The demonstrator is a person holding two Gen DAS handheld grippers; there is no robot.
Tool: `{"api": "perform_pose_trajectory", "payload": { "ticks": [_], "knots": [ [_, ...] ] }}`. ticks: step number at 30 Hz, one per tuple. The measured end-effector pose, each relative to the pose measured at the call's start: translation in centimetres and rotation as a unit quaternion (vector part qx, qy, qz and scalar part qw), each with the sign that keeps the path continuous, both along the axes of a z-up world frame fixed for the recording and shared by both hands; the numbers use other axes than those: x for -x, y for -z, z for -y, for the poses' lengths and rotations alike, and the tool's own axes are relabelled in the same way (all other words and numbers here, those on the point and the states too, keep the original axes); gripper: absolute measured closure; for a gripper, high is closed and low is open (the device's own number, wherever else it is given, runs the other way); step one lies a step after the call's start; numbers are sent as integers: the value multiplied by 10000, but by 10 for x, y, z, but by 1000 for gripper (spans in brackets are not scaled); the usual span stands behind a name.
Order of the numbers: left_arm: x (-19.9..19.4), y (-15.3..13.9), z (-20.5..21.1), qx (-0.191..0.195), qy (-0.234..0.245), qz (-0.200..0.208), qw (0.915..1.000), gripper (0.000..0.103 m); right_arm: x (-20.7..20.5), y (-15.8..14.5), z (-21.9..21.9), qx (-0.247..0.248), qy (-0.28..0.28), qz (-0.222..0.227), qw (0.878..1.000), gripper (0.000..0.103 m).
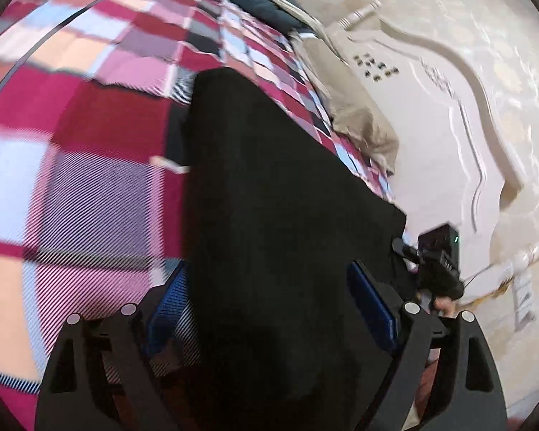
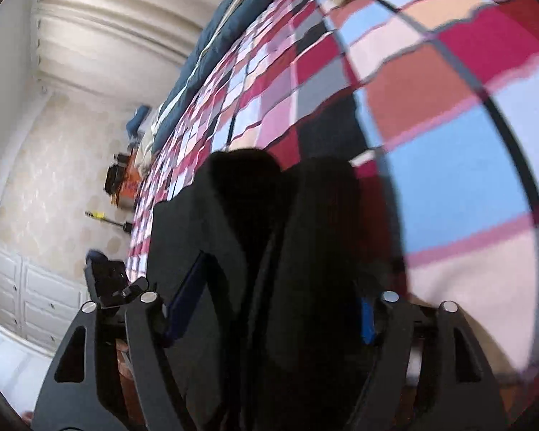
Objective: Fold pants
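Note:
The black pants (image 1: 269, 197) lie on a red, pink and blue checked bedspread (image 1: 90, 107). In the left wrist view the cloth runs from between my left gripper's (image 1: 269, 309) blue-padded fingers (image 1: 169, 309) away up the bed. The jaws stand wide with the fabric filling the gap. In the right wrist view the pants (image 2: 269, 233) bunch in folds between my right gripper's (image 2: 273, 309) fingers (image 2: 187, 298), also spread wide. The other gripper (image 1: 438, 262) shows at the right in the left view.
A cream carved headboard (image 1: 431, 115) and a beige pillow (image 1: 359, 122) sit to the right of the bed. A dark blue blanket (image 2: 212, 46) lies along the far edge. White cabinets (image 2: 28, 298) and small items on the floor (image 2: 118, 183) are beyond the bed.

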State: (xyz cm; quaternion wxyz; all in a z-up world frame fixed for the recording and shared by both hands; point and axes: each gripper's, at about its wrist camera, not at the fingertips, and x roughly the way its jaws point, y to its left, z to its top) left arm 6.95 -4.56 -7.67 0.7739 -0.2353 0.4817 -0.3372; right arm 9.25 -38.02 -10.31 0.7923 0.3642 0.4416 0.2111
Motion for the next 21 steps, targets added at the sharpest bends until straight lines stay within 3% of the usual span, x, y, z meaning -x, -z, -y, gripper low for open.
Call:
{"api": "perform_pose_trajectory", "payload": {
  "ticks": [1,2,7,16,21],
  "knots": [
    [1,-1,6,-126,31,99,9999,35,1,3,1,-55,-3,-33,10000,57],
    [2,0,12,-445,32,199,9988,42,2,5,4,-126,-14,-11,9999,61],
    [1,-4,12,-704,-91,247,9972,57,4,6,4,-164,10,106,9998,64],
    [-5,-14,18,-1159,-167,469,9920,66,-1,2,-2,-247,103,204,9994,66],
    [-10,-15,2,-1174,-306,434,9917,68,-13,-3,-23,-304,-11,242,9992,67]
  ]
}}
